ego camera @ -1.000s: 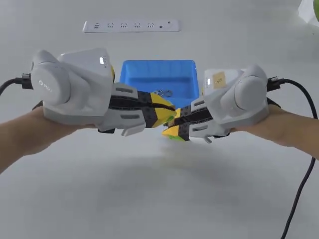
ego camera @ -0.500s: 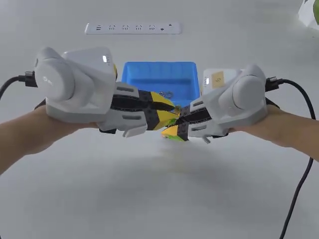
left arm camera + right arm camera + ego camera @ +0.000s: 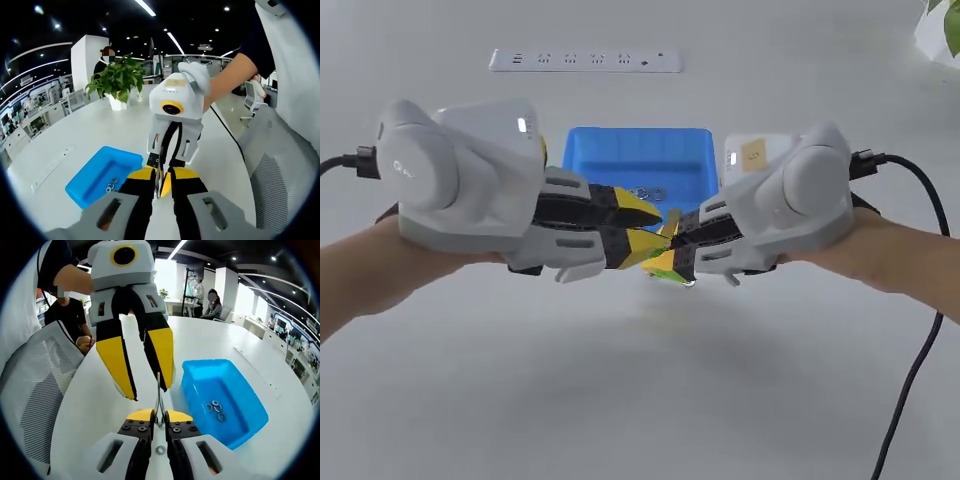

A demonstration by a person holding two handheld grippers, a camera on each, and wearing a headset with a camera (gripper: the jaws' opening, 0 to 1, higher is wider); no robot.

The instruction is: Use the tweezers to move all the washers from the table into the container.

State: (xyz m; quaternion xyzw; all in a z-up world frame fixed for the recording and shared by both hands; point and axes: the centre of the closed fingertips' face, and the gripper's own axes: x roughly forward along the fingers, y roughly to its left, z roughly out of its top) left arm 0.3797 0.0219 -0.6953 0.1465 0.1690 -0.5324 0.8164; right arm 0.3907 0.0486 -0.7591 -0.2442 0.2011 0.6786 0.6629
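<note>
- The right gripper is clamped on the tweezers, just in front of the container.
- The left gripper faces it, jaws spread either side of the tweezers' tip.
- Several washers lie inside the container.
- A loose washer lies on the table near the container.

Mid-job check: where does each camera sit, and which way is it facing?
Head view: on the headset, looking down at left gripper, right gripper and container; both forearms show.
Left gripper view: on the left gripper, facing the right gripper; own jaws at bottom.
Right gripper view: on the right gripper, facing the open left gripper; own jaws pinch the tweezers.
Shared: container with washers.
</note>
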